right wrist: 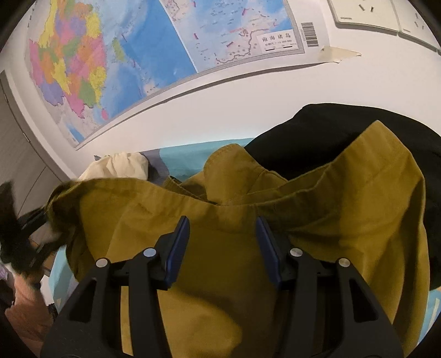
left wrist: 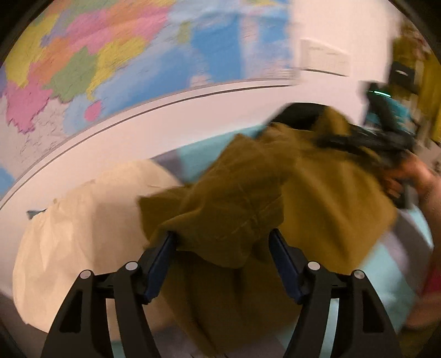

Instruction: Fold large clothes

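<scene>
An olive-green garment (left wrist: 325,192) lies rumpled on the bed, and a fold of it hangs loosely between the fingers of my left gripper (left wrist: 222,234). Those jaws stand wide apart and the pads do not press the cloth. The same garment (right wrist: 220,275) fills the right wrist view, with a hemmed edge just beyond my right gripper (right wrist: 222,220). Its jaws are half apart over flat cloth, with the blue pads (right wrist: 179,242) bare. Each gripper shows blurred in the other view, held by a hand: the right (left wrist: 386,132), the left (right wrist: 16,236).
A black garment (right wrist: 344,129) lies behind the olive one by the white wall. A cream garment (left wrist: 82,234) sits to the left on the teal and grey bedsheet (left wrist: 198,157). A coloured map (right wrist: 137,55) and sockets (right wrist: 366,13) hang on the wall.
</scene>
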